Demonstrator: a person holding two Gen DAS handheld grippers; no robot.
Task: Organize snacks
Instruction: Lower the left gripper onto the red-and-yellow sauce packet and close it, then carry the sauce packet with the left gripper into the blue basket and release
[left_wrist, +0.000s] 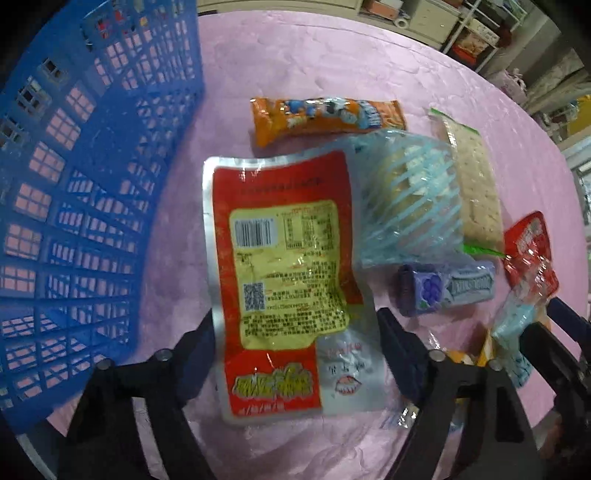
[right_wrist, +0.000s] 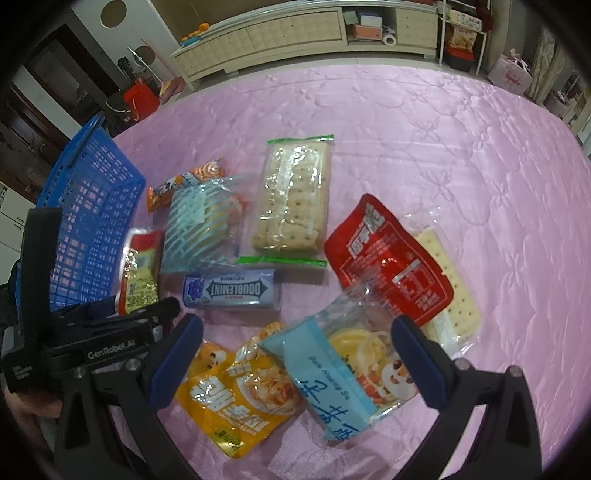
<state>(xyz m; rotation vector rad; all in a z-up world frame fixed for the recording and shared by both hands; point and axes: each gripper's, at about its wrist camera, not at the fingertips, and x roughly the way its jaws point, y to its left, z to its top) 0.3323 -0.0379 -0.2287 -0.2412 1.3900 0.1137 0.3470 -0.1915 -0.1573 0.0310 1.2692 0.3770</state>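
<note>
My left gripper (left_wrist: 295, 347) is open, its fingers on either side of a red and silver snack pouch (left_wrist: 284, 280) lying on the pink cloth. A blue basket (left_wrist: 74, 192) stands just left of it. My right gripper (right_wrist: 291, 350) is open above a light blue snack packet (right_wrist: 332, 384) and a yellow pouch (right_wrist: 236, 395). Between them lie a Doublemint gum pack (right_wrist: 232, 291), a blue striped bag (right_wrist: 199, 229), an orange bar (left_wrist: 325, 116), a cracker pack (right_wrist: 291, 199) and a red pouch (right_wrist: 391, 266).
The pink quilted cloth (right_wrist: 443, 147) stretches far and right. The blue basket also shows in the right wrist view (right_wrist: 88, 221), with the left gripper (right_wrist: 74, 339) in front of it. Cabinets and shelves (right_wrist: 295, 33) stand beyond the table.
</note>
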